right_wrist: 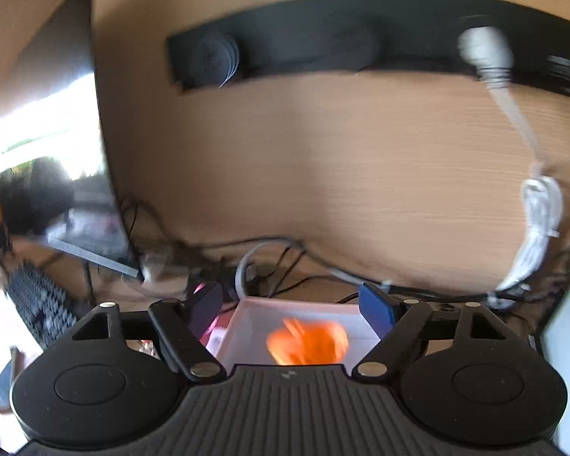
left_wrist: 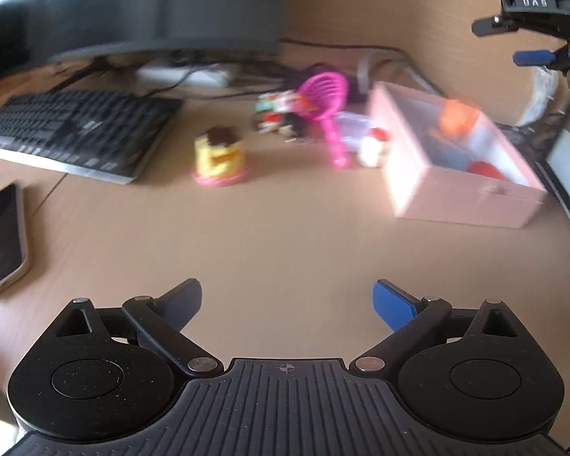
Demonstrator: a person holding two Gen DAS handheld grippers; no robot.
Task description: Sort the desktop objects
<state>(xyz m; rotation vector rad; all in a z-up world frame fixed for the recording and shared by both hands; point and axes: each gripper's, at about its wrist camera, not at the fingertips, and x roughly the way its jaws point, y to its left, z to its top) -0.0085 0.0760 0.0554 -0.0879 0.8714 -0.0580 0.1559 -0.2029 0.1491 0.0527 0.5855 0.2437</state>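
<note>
Hovering over bare desk (left_wrist: 285, 235), the left gripper (left_wrist: 287, 302) has its 2 blue pads spread wide with nothing between them. Ahead of it stand a yellow toy (left_wrist: 219, 159), a pink scoop (left_wrist: 328, 110) amid a blurred cluster of small toys, and a small white-and-red figure (left_wrist: 374, 147) just beside the pink box (left_wrist: 463, 201). A keyboard (left_wrist: 76, 131) and phone (left_wrist: 3, 233) lie to the left. Above the box, the right gripper (right_wrist: 290, 309) is also spread apart, gripping nothing; an orange object (right_wrist: 307, 344), blurred, shows below it inside the box (right_wrist: 254, 323), with cables behind.
</note>
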